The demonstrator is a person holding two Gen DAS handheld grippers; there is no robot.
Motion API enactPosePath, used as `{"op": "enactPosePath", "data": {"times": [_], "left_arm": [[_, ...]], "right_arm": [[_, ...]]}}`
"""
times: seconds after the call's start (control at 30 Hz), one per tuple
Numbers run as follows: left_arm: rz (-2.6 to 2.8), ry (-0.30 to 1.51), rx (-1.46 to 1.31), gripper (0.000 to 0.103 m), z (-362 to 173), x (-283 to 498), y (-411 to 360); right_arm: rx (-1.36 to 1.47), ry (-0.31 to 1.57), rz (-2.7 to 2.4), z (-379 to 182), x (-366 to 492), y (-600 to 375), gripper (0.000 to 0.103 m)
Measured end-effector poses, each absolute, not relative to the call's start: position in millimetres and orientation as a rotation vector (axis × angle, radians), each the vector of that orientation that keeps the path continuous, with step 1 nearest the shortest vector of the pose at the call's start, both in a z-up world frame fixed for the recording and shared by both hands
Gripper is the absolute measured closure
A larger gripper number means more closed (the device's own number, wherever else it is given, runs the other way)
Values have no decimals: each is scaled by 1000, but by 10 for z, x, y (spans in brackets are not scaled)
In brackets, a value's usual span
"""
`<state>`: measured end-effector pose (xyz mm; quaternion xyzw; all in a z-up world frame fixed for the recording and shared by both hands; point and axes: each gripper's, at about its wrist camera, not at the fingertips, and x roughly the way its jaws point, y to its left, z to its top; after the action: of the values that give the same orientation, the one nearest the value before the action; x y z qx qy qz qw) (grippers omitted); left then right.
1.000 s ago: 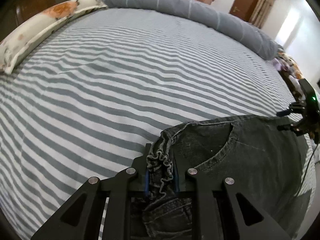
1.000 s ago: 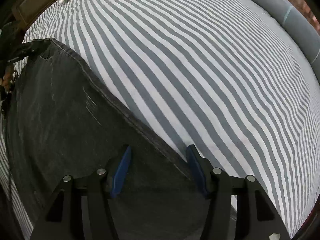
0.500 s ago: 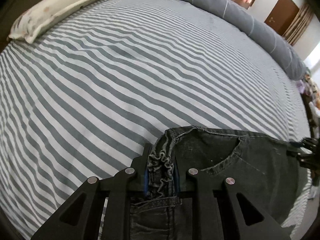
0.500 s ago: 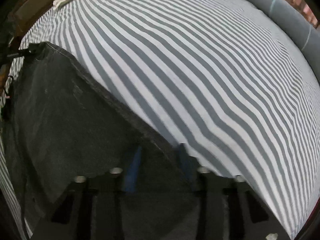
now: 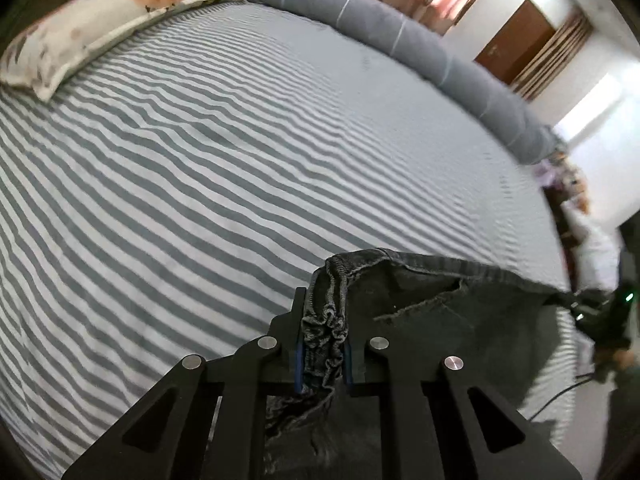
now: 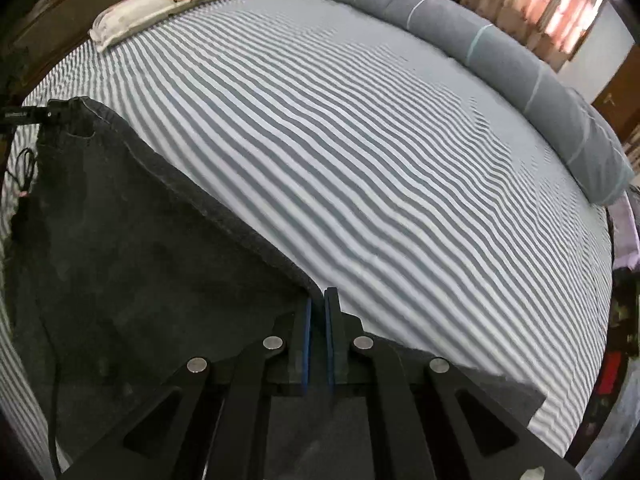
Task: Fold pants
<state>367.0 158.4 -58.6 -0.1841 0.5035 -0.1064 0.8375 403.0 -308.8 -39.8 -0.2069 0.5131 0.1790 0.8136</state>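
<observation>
Dark grey denim pants (image 5: 440,300) hang stretched between my two grippers above the striped bed (image 5: 200,160). My left gripper (image 5: 324,332) pinches the bunched elastic waistband, and its jaws are still closing on it. In the right wrist view the pants (image 6: 140,260) spread to the left, and my right gripper (image 6: 318,300) is shut on their top edge with the blue pads nearly together. The right gripper (image 5: 596,308) shows at the far end of the waist edge in the left wrist view. The left gripper (image 6: 28,114) shows at the far corner in the right wrist view.
A floral pillow (image 5: 100,28) lies at the head of the bed. A long grey bolster (image 5: 400,40) runs along the far side. Behind it are curtains and a brown door (image 5: 516,40). Clutter (image 6: 624,280) sits off the bed's right edge.
My right gripper's jaws came together on the pants' edge. Both grippers rose and lifted the pants off the sheet, so more of the bed and room shows.
</observation>
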Motion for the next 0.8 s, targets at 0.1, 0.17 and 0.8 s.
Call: {"op": "enactPosePath", "data": {"times": [0.1, 0.17, 0.8], "left_arm": [[-269, 1064, -377, 90, -422, 3524, 1598], [-305, 1068, -357, 90, -308, 3404, 1569], [-479, 1177, 10, 89, -211, 1829, 1459]], "right_arm": [[-427, 1087, 359, -325, 3723, -3090, 99], [-415, 1089, 344, -308, 3608, -3117, 99], [-139, 1154, 260, -622, 1239, -3097, 100]]}}
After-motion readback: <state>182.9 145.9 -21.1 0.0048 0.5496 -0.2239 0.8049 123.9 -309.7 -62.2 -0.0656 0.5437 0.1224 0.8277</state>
